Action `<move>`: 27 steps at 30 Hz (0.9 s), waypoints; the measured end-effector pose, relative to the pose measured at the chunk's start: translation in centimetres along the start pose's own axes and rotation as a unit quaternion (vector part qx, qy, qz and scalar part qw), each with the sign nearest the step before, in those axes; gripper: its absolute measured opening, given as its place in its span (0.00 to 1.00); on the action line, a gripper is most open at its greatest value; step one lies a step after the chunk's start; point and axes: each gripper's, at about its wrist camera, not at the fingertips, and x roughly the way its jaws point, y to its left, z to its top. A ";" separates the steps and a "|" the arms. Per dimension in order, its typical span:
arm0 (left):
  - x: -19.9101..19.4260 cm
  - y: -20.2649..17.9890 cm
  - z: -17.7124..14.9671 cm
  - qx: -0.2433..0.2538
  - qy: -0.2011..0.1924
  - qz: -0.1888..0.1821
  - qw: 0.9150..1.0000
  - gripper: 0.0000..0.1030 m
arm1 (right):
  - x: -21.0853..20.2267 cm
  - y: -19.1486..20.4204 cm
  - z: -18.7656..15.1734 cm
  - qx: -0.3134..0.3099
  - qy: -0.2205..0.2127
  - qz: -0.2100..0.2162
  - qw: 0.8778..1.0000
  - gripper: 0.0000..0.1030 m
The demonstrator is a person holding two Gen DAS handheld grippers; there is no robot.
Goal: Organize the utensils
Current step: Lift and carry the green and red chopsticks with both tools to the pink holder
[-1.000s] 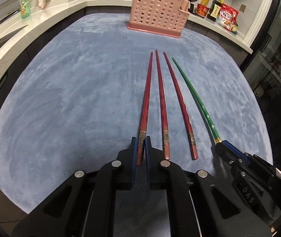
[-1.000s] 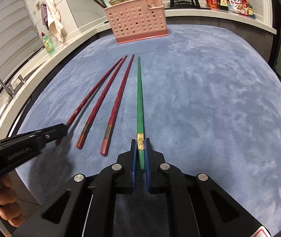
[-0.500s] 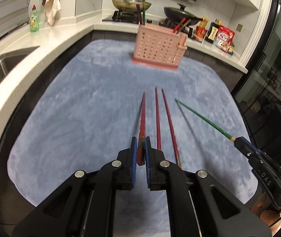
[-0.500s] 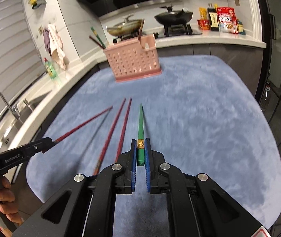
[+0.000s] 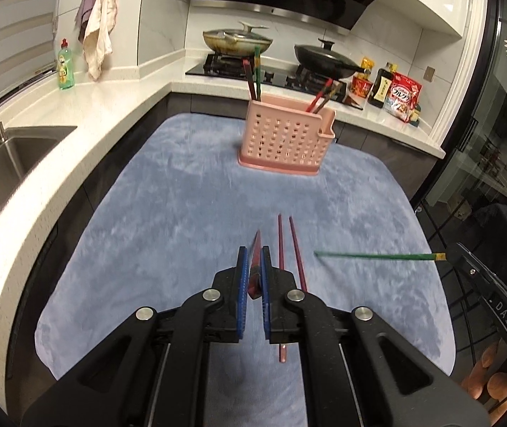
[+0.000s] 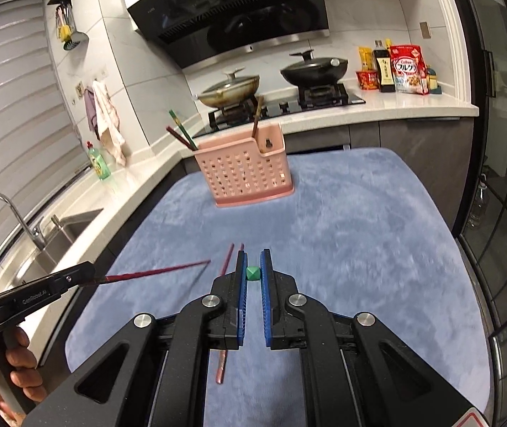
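Now the left gripper [image 5: 252, 277] has its jaws closed on a red chopstick [image 5: 255, 267], low centre of frame. The right gripper [image 6: 252, 273] pinches a green chopstick [image 6: 252, 273] end-on. Two red chopsticks [image 5: 290, 245] lie on the blue mat [image 5: 168, 220]; the pink holder [image 5: 285, 138] stands upper centre.

The left gripper [image 5: 252, 270] is held angled downward, its jaws clamped together. The right gripper [image 6: 252, 272] is likewise closed and tilted down. Bare fingers [image 6: 18, 356] are wrapped around the left handle.
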 end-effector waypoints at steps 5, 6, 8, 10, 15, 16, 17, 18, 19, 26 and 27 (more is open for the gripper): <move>-0.2 -0.5 1.6 0.005 -0.009 0.000 1.000 0.06 | -0.2 0.4 1.5 -0.003 -0.009 0.005 1.000 0.07; -0.2 -0.6 1.8 0.005 -0.009 0.000 1.000 0.06 | -0.2 0.4 1.8 -0.003 -0.012 0.007 1.000 0.07; -0.1 -0.7 2.6 0.005 -0.010 -0.001 1.000 0.06 | -0.3 0.5 2.3 -0.005 -0.017 0.008 1.000 0.07; -0.1 -0.9 3.1 0.006 -0.013 0.000 1.000 0.06 | -0.3 0.7 2.9 -0.006 -0.021 0.009 1.000 0.07; -0.5 -1.2 5.1 0.011 -0.029 0.001 1.000 0.00 | -0.3 1.1 4.2 -0.011 -0.031 0.013 0.999 0.07; -0.6 -1.3 5.5 0.012 -0.032 0.001 0.999 0.00 | -0.2 1.1 4.5 -0.010 -0.032 0.015 0.999 0.07; -0.7 -1.3 6.0 0.012 -0.034 -0.001 0.999 0.00 | -0.2 1.1 4.8 -0.009 -0.032 0.018 0.999 0.07; -0.7 -1.4 6.6 0.013 -0.037 -0.003 0.999 0.00 | -0.1 1.0 5.2 -0.006 -0.033 0.023 0.999 0.07; -0.6 -1.6 6.9 0.014 -0.038 -0.003 0.999 0.00 | 0.0 1.0 5.5 -0.004 -0.033 0.025 0.999 0.07; 0.4 -0.2 7.4 0.001 -0.024 -0.009 1.000 0.01 | 0.4 1.1 6.4 -0.005 -0.035 0.024 0.999 0.07; 0.7 0.2 7.0 0.000 -0.017 -0.009 1.000 0.02 | 0.4 1.1 6.3 -0.006 -0.034 0.021 0.999 0.07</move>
